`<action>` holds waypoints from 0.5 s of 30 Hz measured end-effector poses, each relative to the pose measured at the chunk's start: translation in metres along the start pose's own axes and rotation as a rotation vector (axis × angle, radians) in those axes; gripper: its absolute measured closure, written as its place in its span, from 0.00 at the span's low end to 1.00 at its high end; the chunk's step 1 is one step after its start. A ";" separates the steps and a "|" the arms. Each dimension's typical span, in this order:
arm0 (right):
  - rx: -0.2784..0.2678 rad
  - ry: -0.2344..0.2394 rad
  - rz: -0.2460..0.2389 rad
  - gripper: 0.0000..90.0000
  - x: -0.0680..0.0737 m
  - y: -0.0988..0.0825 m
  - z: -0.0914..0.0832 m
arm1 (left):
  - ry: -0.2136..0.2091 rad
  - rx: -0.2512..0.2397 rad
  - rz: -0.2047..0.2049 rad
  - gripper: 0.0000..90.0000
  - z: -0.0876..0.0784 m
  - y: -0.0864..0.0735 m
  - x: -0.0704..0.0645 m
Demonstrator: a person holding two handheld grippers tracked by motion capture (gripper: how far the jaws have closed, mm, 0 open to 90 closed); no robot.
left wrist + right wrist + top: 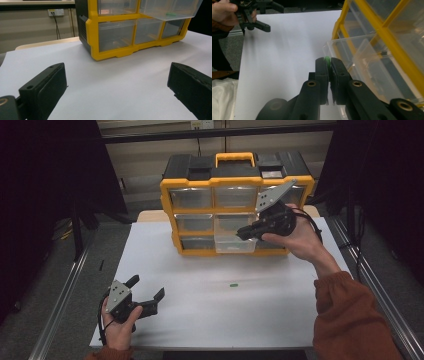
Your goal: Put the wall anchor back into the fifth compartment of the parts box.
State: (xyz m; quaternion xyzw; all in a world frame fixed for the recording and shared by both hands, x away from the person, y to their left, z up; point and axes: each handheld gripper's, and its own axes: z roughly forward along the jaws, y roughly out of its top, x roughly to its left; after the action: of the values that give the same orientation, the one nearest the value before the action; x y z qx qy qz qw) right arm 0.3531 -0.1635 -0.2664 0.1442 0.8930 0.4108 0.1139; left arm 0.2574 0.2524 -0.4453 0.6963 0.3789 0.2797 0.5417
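Right gripper point(329, 65): jaws closed almost flat together, pinching a small green plastic piece point(327, 60); only a sliver of green shows above the pad tips, so its long axis cannot be told, beyond that it stands up out of the jaws along their length; in the high view this gripper point(241, 233) is held up in front of the organiser, jaws pointing toward the left of the picture.

Just beyond and to the right of those jaws: a clear plastic drawer point(352, 57) pulled partly out of the yellow-framed black parts organiser with clear drawers point(235, 182); the drawer's open top lies right beside the jaw tips, the green piece near its front corner; touching or not cannot be told.

Left gripper point(148, 289): jaws spread wide, nothing between them; in the left gripper view the two black pads point(43, 91) stand far apart at the lower corners with bare white surface point(112, 85) between; gripper low over the near left part of the surface, jaws aimed at the organiser well ahead.

A second small green piece point(234, 283) lies on the surface, between the two grippers and well apart from both, long axis running left to right in the high view; another green bit point(171, 14) shows inside the pulled-out drawer, ahead of the left jaws.
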 end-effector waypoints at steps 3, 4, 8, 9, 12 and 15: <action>-0.003 -0.012 0.006 0.94 -0.007 0.006 -0.004 | 0.001 -0.001 0.010 0.03 0.000 0.000 -0.001; -0.002 -0.015 0.007 0.94 -0.009 0.008 -0.005 | -0.003 0.008 0.019 0.03 -0.001 0.001 0.000; 0.027 -0.043 0.014 0.94 -0.021 0.016 -0.007 | -0.008 -0.002 0.017 0.03 0.000 0.001 0.000; 0.027 -0.043 0.014 0.94 -0.021 0.016 -0.007 | -0.008 -0.003 0.015 0.03 0.000 0.001 0.000; 0.057 -0.052 0.030 0.94 -0.032 0.021 -0.006 | -0.009 -0.005 0.010 0.03 0.000 0.000 0.000; 0.097 -0.051 0.033 0.94 -0.037 0.023 -0.002 | -0.008 -0.002 0.016 0.03 0.000 0.001 -0.001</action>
State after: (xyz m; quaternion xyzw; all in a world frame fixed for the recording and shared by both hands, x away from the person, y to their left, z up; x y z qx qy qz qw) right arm 0.3908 -0.1638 -0.2437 0.1748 0.9062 0.3650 0.1228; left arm 0.2572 0.2516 -0.4448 0.6997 0.3709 0.2816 0.5418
